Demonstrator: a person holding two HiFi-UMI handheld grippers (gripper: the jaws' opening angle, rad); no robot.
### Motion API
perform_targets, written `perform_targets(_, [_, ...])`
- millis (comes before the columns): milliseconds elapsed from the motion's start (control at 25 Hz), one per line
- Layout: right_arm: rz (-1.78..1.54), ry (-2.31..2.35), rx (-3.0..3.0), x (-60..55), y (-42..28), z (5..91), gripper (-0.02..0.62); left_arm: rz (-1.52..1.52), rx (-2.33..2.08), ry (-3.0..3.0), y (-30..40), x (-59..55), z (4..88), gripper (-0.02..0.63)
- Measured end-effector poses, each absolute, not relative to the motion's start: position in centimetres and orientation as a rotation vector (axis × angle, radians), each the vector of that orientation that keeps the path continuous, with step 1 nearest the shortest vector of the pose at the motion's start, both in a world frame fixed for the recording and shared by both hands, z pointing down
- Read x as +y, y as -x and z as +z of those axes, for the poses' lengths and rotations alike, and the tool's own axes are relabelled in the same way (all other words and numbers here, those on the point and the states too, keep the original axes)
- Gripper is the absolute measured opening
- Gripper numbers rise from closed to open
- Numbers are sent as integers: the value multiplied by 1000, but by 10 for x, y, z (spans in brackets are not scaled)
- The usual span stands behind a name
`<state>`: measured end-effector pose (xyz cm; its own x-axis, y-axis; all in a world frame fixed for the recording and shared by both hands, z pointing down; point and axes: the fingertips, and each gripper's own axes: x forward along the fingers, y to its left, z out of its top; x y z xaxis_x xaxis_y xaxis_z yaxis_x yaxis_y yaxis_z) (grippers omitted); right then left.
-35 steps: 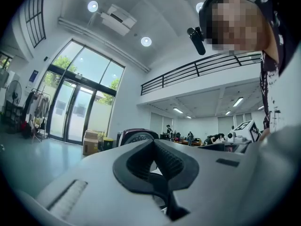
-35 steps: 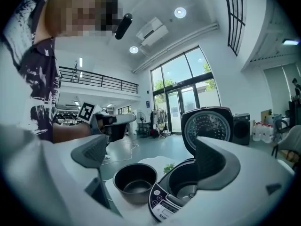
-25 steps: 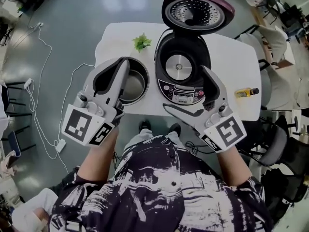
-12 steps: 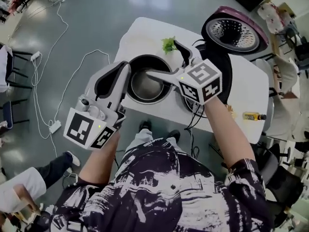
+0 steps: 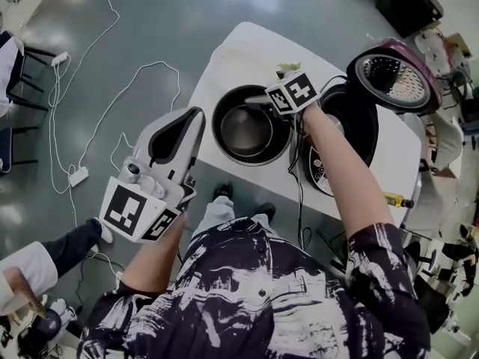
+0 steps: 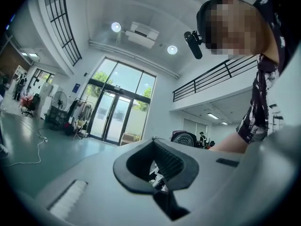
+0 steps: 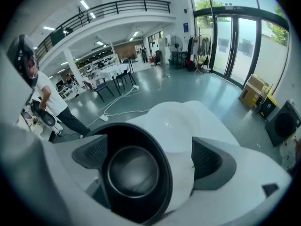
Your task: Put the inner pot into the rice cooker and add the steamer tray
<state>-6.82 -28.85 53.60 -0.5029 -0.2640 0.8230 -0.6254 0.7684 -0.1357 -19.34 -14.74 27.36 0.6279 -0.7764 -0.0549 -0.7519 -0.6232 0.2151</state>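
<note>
Swung across from the rice cooker [image 5: 359, 126] since a second ago, the right tool [image 7: 151, 150] now hangs over the inner pot [image 5: 251, 129]. Its jaws are spread wide and grasp nothing, and the pot's dark rim shows between its pads. The pot stands on the white counter [image 5: 239, 51], just below this tool and left of the cooker, whose lid [image 5: 393, 73] is raised. The left tool [image 5: 199, 114], clenched on nothing, is held off the counter's edge, with the pot near its tips but apart.

Large open hall: mezzanine railing [image 7: 117, 6], glass doors [image 6: 113, 119], scattered work tables [image 7: 113, 72].
</note>
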Motion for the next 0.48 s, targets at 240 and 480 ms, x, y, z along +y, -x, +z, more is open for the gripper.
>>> perform_targets(240, [607, -595, -1942, -293, 58, 595, 551, -212, -1294, -2636, 215, -145, 289, 5])
perform_targets(480, [641, -562, -1852, -287, 49, 623, 423, -208, -1317, -2602, 232, -145, 297, 5])
